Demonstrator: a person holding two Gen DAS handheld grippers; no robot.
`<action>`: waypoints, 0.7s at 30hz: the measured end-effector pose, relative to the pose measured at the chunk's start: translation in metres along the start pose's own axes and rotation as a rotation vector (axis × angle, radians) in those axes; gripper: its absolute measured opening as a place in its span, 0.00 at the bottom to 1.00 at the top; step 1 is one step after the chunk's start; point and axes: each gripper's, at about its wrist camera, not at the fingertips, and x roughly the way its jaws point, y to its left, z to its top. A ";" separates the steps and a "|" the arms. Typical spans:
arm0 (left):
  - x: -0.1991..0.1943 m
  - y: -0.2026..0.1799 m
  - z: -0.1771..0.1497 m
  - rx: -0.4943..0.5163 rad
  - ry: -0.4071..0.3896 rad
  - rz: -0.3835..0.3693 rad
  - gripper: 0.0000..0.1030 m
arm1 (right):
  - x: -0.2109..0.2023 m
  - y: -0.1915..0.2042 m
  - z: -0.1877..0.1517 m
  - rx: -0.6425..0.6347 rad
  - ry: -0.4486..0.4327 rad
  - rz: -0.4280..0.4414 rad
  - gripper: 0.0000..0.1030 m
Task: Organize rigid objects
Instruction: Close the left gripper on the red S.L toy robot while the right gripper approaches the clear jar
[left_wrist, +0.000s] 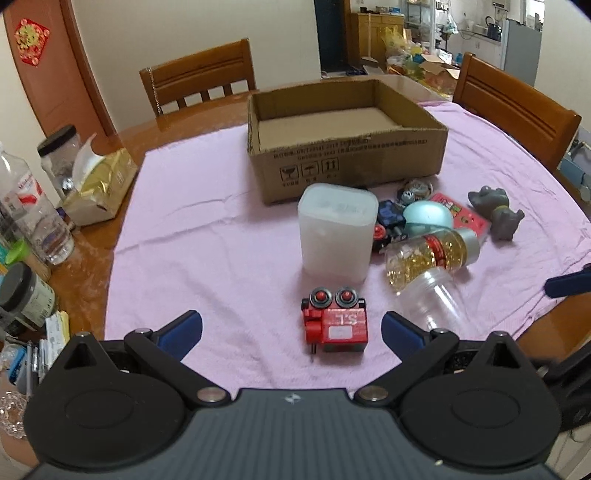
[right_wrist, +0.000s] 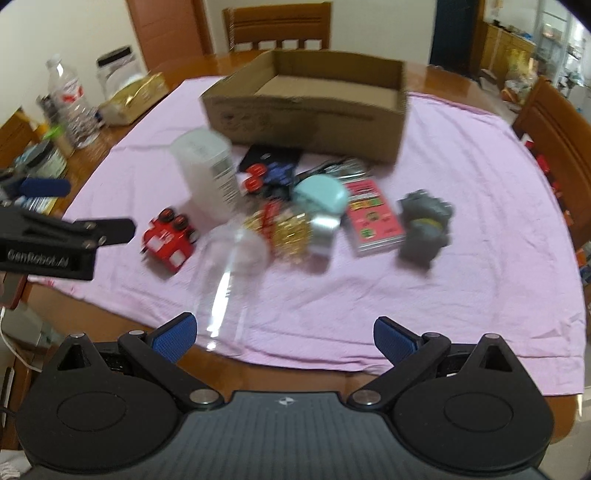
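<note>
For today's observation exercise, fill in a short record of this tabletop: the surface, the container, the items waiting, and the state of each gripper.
surface: pink cloth over a wooden table
container: open cardboard box, nothing visible inside
nearest item: red toy robot, just ahead of the left gripper
standing item: white translucent tub, upright
lying items: bottle of golden capsules, clear jar
other items: grey animal figure, pink card box, teal round case
left gripper: open, holding nothing
right gripper: open, holding nothing

Right gripper (right_wrist: 285, 338) jaws wide apart, empty, over pink cloth (right_wrist: 461, 221); clear jar (right_wrist: 231, 266) lying ahead, red toy (right_wrist: 168, 245) left, cardboard box (right_wrist: 306, 110) behind.
</note>
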 end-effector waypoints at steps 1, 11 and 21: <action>0.002 0.001 -0.001 0.000 0.003 -0.006 0.99 | 0.004 0.008 0.000 -0.017 0.008 0.001 1.00; 0.017 0.008 -0.009 0.045 0.026 -0.060 0.99 | 0.028 0.028 -0.005 -0.050 0.075 -0.099 1.00; 0.042 0.008 -0.014 0.081 0.069 -0.118 0.99 | 0.019 -0.004 -0.016 0.074 0.112 -0.180 1.00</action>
